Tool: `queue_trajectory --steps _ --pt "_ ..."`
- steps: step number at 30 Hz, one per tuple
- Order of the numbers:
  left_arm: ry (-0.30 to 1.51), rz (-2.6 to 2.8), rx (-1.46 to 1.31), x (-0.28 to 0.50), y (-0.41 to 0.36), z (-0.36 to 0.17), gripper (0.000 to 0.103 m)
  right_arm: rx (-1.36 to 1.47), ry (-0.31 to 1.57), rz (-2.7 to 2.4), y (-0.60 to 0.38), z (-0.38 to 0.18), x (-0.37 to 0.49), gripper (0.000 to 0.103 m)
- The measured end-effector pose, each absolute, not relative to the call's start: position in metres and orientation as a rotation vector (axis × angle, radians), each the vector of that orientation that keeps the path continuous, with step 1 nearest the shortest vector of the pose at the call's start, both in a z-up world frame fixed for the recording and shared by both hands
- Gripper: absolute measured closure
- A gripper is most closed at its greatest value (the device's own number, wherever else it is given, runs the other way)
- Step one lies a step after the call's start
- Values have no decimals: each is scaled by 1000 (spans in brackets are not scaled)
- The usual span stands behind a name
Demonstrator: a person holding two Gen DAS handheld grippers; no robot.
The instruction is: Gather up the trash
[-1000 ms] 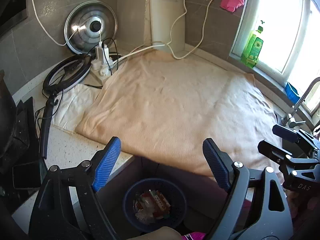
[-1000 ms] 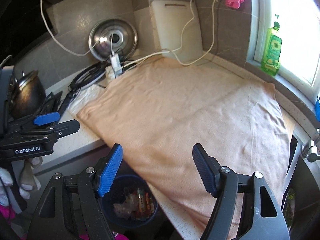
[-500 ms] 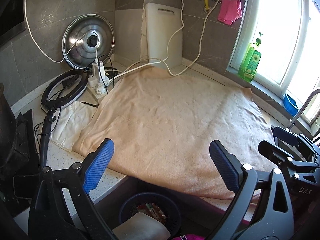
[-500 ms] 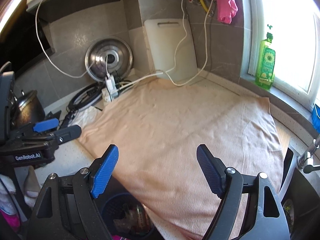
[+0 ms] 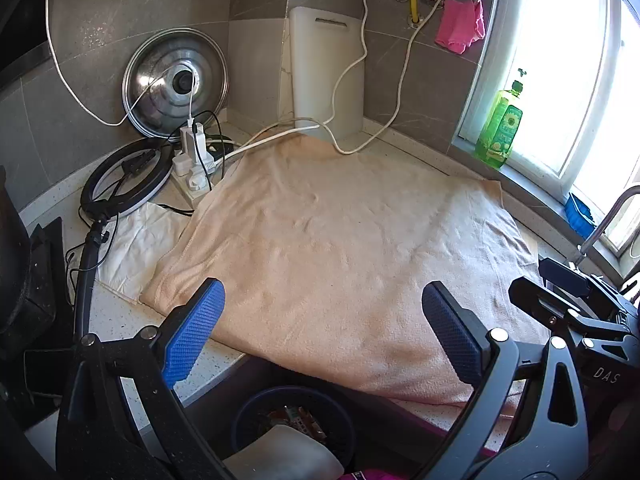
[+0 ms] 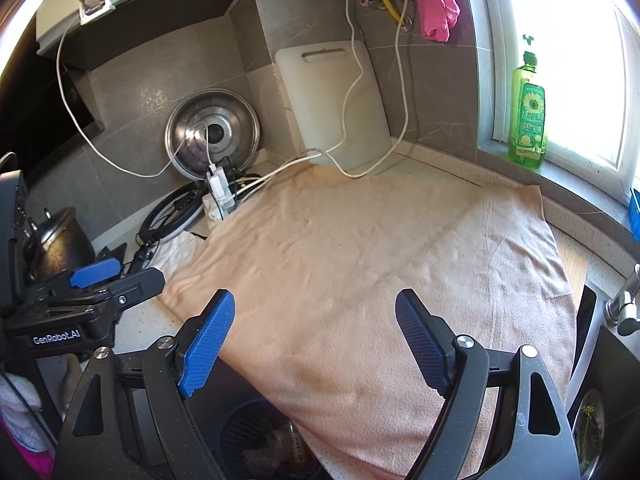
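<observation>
Left gripper stands with jaws spread wide and nothing between its blue pads; it is released. Compared with a second ago its jaws have widened and the view has lifted off the bin toward the counter. Right gripper is likewise empty, with no trash between its fingers, and its jaws have opened further over the same second.

Just below the near counter edge sits the dark blue trash bin, with crumpled wrappers inside. A pale rounded shape at the bin's near rim partly covers it in the left wrist view; what it is cannot be told. The bin showed fuller in both views a second ago and is now cut off low in frame. Judgement: a drop into the bin looks finished, and both grippers are free for another item.

Surface: a peach towel covers most of the speckled counter, wrinkled but bare. No loose trash shows on it, so the collecting may be nearly done or complete.

Left of the towel lie a white cloth, a ring light and a power strip with white cables. Far against the grey tiled wall lean a steel pot lid and a white cutting board. Far right, a green detergent bottle stands on the bright window sill, and a pink cloth hangs above.
</observation>
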State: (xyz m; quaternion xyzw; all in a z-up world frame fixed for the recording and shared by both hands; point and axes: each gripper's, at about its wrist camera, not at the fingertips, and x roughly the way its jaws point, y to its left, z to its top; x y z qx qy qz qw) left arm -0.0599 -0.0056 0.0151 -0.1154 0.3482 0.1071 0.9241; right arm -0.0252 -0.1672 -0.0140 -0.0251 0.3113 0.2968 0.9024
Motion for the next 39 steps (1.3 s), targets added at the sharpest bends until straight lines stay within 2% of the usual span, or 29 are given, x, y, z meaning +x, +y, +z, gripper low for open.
queue_trajectory --steps 39 --pt "715 247 -241 -57 -13 19 2 -41 659 623 -171 -20 -17 21"
